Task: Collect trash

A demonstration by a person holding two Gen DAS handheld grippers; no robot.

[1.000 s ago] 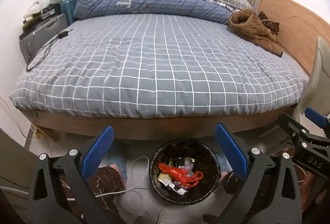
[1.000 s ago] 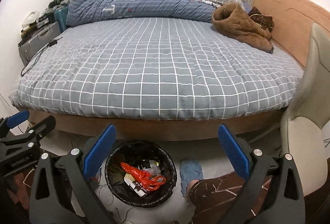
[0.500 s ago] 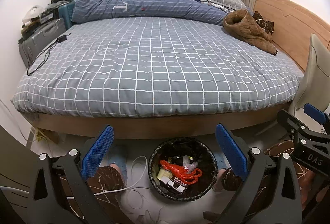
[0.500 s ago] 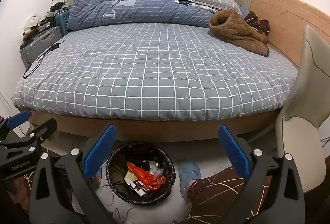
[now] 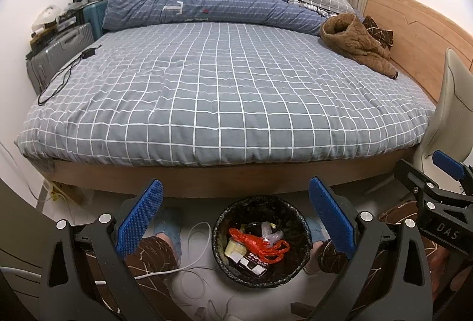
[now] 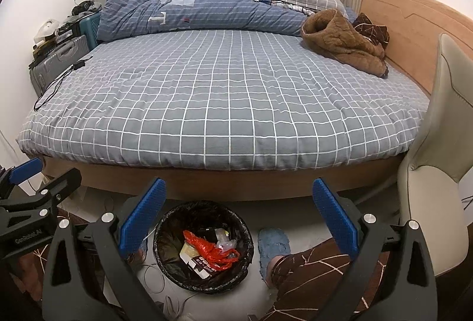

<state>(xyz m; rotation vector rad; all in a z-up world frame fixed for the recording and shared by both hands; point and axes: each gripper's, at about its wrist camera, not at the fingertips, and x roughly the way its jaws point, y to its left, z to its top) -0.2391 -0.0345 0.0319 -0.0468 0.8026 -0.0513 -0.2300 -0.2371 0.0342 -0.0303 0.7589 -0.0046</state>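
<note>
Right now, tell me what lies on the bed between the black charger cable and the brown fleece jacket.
Bare grey checked bedspread only: nothing lies between the black charger cable at its left edge and the brown fleece jacket. Both wrist views show this.

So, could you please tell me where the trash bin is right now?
The trash bin stands on the floor at the foot of the bed, low centre in the left wrist view, between the person's blue slippers.

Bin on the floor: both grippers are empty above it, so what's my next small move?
Probably lower the right gripper toward the red bag in the bin. Both grippers are open and empty, no loose trash shows on the bed, and the left gripper hangs equally idle.
</note>
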